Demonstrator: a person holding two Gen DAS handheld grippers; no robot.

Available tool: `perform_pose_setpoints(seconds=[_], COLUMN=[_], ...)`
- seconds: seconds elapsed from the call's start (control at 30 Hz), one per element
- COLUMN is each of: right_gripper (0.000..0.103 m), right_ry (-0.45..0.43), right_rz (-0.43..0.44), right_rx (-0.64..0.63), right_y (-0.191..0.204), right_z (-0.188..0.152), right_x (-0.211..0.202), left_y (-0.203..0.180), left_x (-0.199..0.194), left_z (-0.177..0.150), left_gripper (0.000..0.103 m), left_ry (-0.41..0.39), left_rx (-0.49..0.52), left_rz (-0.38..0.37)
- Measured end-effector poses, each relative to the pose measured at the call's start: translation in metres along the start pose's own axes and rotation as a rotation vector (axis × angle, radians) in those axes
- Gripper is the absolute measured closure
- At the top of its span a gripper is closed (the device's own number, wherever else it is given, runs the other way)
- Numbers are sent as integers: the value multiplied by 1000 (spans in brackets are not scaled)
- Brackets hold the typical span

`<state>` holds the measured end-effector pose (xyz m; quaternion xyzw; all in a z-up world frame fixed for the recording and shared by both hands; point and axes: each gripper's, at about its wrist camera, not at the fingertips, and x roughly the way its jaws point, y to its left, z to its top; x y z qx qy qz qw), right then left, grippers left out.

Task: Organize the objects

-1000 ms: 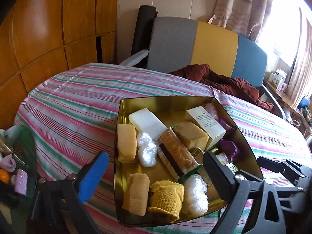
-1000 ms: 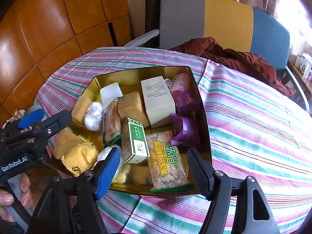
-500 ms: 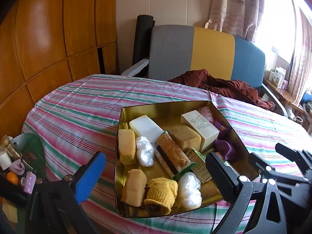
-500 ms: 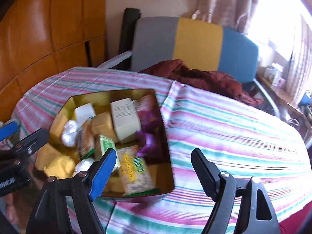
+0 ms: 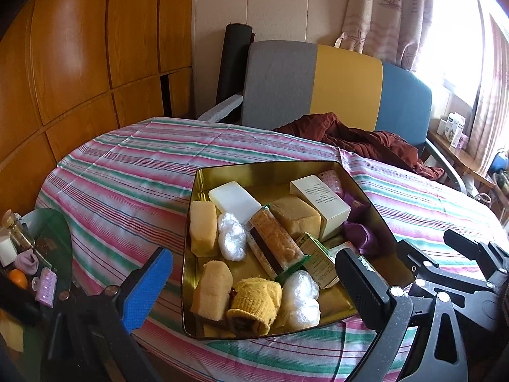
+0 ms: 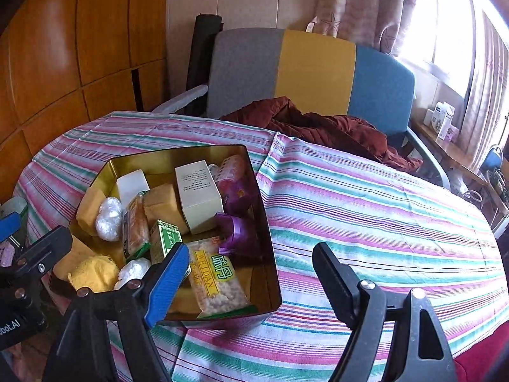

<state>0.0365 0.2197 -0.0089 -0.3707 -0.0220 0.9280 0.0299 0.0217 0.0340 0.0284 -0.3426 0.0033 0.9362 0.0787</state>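
A shiny gold metal tin (image 5: 203,222), crowded with sponges, boxes and snack packets, sits on the striped tablecloth (image 6: 366,210). Left gripper (image 5: 254,289) and right gripper (image 6: 248,277) both gape wide, empty, touching nothing.

Tin: a gold metal tin (image 5: 203,210) is lying open on the striped cloth, packed with items.
White box: a white box (image 5: 321,200) is leaning tilted at 1 o'clock in the tin.
Soap bar: a white soap bar (image 5: 233,198) is lying at 11 o'clock.
Snack packet: a "WEIDAN" snack packet (image 6: 214,281) is lying flat at 5 o'clock.
Yellow sock: a rolled yellow sock (image 5: 256,300) is lying at 6 o'clock, beside a plastic bundle (image 5: 300,299).
Purple items: purple items (image 6: 237,222) are being kept along the 3 o'clock wall.
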Motion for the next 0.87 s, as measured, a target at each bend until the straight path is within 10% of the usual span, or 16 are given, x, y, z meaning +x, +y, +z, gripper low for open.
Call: perform_pose_setpoints(seconds=[0.87], right_gripper=[22], right_ry=[17], right_rz=[14], right_rx=[-24], right_y=[12], right_z=[-1], right_x=[6], left_y=[9], left_x=[7], left_z=[-2], left_gripper=[0], left_ry=[11], left_rx=[-8], left_rz=[10])
